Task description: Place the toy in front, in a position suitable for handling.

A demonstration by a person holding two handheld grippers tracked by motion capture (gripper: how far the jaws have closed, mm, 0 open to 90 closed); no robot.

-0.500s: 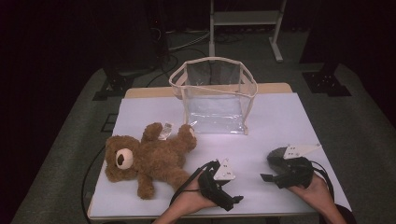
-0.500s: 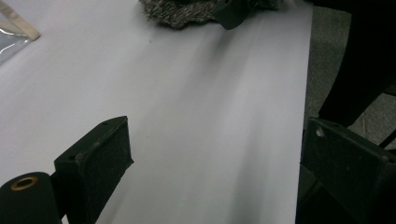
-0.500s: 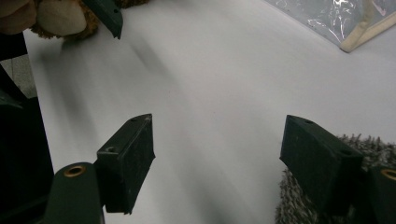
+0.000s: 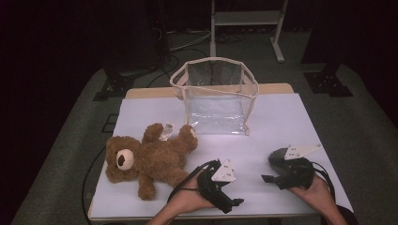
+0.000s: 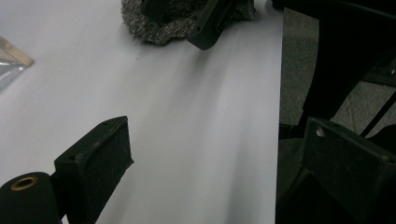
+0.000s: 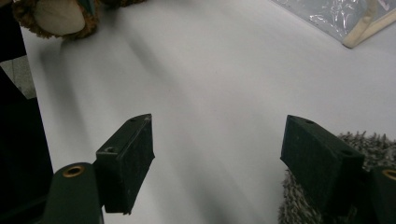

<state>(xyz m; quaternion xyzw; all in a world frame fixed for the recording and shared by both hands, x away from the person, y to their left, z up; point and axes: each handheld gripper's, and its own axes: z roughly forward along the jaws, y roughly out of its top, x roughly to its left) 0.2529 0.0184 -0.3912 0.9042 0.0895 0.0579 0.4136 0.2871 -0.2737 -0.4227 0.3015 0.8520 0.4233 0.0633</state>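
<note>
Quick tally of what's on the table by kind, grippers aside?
Teddy bear: 1
Clear bag: 1
Grey fuzzy thing beside the right gripper: 1
Total: 3
</note>
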